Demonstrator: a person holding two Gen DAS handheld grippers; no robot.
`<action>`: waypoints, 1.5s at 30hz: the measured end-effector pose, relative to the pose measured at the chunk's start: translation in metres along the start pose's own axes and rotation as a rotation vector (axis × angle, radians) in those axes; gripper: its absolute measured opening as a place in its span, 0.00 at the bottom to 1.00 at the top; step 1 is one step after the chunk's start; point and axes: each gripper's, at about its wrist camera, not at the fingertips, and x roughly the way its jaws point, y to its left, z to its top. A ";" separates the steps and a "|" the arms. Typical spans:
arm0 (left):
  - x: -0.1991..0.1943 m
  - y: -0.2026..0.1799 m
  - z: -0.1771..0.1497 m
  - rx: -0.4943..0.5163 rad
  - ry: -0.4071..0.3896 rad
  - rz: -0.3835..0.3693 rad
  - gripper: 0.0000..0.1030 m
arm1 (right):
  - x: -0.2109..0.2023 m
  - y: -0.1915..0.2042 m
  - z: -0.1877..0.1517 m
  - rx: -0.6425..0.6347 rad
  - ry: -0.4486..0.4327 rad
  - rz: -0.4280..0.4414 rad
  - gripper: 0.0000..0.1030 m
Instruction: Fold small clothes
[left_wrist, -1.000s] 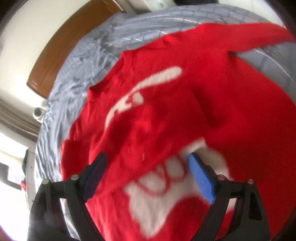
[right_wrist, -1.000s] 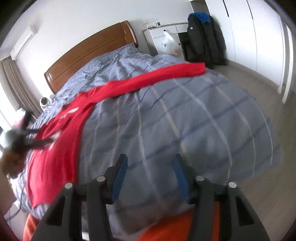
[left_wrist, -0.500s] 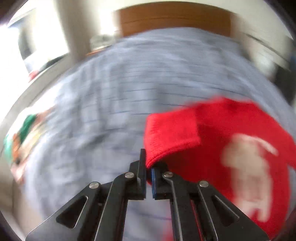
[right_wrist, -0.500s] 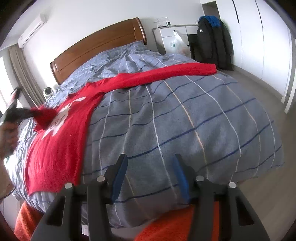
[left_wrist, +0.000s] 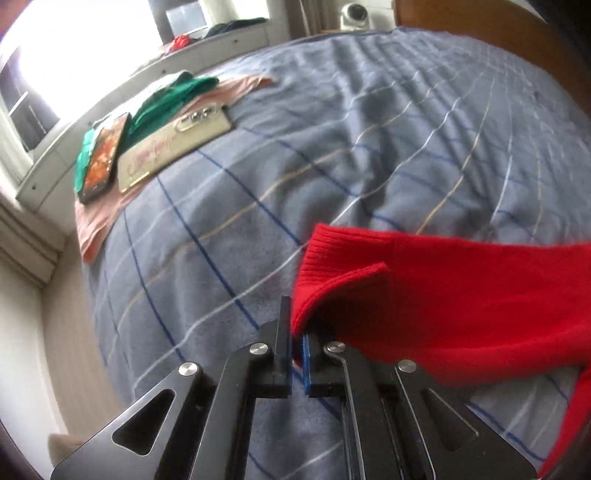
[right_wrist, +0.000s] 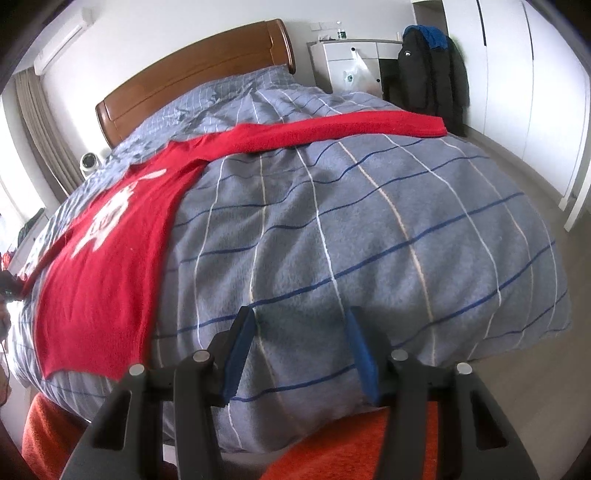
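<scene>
Though no fold lies finished yet, progress: barely begun.
Left gripper (left_wrist: 297, 345): jaws clamped on the ribbed cuff of the red knitted sweater (left_wrist: 443, 295), lower centre of the left view.
Right gripper (right_wrist: 299, 350): jaws apart, empty, over the blue-grey checked duvet (right_wrist: 369, 229).
Sweater: flat at left of the right view, far sleeve stretched toward upper right.
Left: both sleeves, body folds.

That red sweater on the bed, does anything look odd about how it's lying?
Nothing is damaged. The red sweater lies face up on the plaid duvet with one sleeve stretched straight out, while the left gripper pinches the other cuff.
</scene>
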 end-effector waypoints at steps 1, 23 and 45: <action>0.003 0.001 -0.002 0.000 0.005 0.005 0.02 | 0.000 0.000 0.000 -0.001 0.000 -0.001 0.50; -0.023 0.072 -0.032 -0.094 -0.029 -0.102 0.72 | 0.004 -0.001 0.001 -0.011 0.035 -0.016 0.51; -0.104 -0.041 -0.225 0.537 0.034 -0.722 0.10 | 0.046 0.087 -0.008 -0.083 0.291 0.436 0.07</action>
